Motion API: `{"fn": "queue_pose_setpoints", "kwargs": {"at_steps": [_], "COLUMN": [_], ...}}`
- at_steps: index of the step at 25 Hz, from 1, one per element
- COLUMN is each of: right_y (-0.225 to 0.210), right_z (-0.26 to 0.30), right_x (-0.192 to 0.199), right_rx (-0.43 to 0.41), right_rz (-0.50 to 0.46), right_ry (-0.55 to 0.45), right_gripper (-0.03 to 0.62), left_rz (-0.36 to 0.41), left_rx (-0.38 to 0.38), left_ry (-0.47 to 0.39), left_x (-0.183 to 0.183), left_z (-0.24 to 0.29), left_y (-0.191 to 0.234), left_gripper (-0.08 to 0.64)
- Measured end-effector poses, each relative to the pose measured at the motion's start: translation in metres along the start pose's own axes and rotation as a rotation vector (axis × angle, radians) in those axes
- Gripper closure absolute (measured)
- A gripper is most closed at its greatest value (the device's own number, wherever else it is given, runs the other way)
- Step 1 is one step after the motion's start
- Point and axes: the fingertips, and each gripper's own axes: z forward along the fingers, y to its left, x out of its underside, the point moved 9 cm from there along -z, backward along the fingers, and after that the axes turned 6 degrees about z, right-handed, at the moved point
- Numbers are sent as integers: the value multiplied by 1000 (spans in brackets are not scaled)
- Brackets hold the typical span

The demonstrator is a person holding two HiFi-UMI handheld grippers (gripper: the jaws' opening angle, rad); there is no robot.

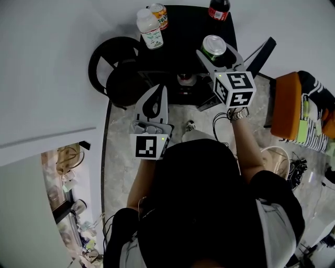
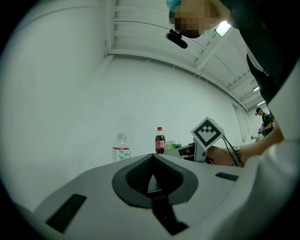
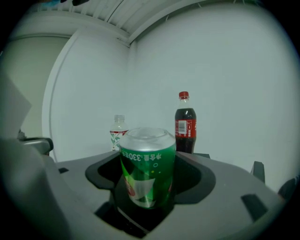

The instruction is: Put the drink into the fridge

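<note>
well, the black tabletop (image 1: 183, 31) is carrying the drinks, and no view is showing a fridge for certain. the right gripper (image 1: 219, 56) is reaching over the tabletop's near right corner, its fingers clamping the sides of the green can (image 1: 213, 46). the left gripper (image 1: 159, 94) is hanging just off the near edge, fingers pressed together on nothing. a cola bottle (image 1: 219, 9) is standing at the far right corner. a white bottle (image 1: 149, 29) is standing near the far left corner, with an orange can (image 1: 158, 14) just beside it. the green can, upright between the pads, is the drink being moved.

as i am judging it, the smooth round can is risking a slip or tilt if the hand is swinging fast. a wide turn is risking a knock on the cola bottle. the fridge door is probably needing the left gripper, whose closed fingers are gripping nothing until they open.
</note>
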Motion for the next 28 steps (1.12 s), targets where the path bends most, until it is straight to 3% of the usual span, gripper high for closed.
{"fn": "queue_pose_setpoints", "kwargs": {"at_steps": [19, 28], "right_y": [129, 171], "right_z": [-52, -65], "right_x": [31, 67], "right_rx": [-11, -70], "right_rz": [-16, -31], "right_ry": [31, 65], "right_gripper": [273, 273], "left_rz": [-39, -61], "left_rx": [46, 32], "left_ry": [-21, 31], "left_x": [6, 25], "left_z": [-102, -137], "left_y": [44, 64], "left_gripper": [551, 551]}}
